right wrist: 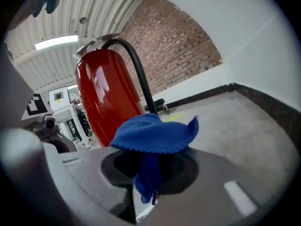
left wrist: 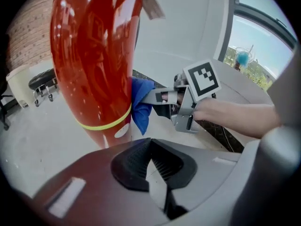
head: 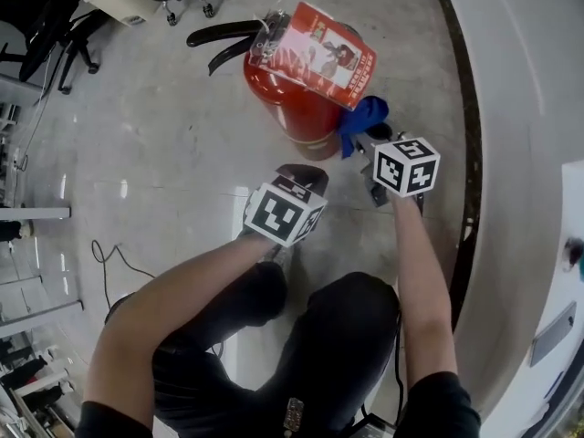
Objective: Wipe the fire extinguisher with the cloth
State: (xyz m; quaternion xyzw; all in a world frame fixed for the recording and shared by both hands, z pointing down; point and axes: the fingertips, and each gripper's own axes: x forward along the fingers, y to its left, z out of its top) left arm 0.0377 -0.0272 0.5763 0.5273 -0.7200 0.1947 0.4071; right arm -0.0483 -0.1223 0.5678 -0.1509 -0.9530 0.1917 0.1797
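Red glossy metal fire extinguisher [head: 294, 108] stands on the grey floor near its wall edge. The right gripper [head: 363, 140] clamps a blue microfibre cloth [head: 367, 115] against its lower flank (wiping seems underway, the upper body likely remaining). The left gripper [head: 306, 179] is clenched and empty.

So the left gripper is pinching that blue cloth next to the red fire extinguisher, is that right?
Not quite: it is the right gripper that pinches the blue cloth next to the red fire extinguisher. The right gripper view shows the cloth clamped between its jaws; the left gripper is shut with nothing in it.
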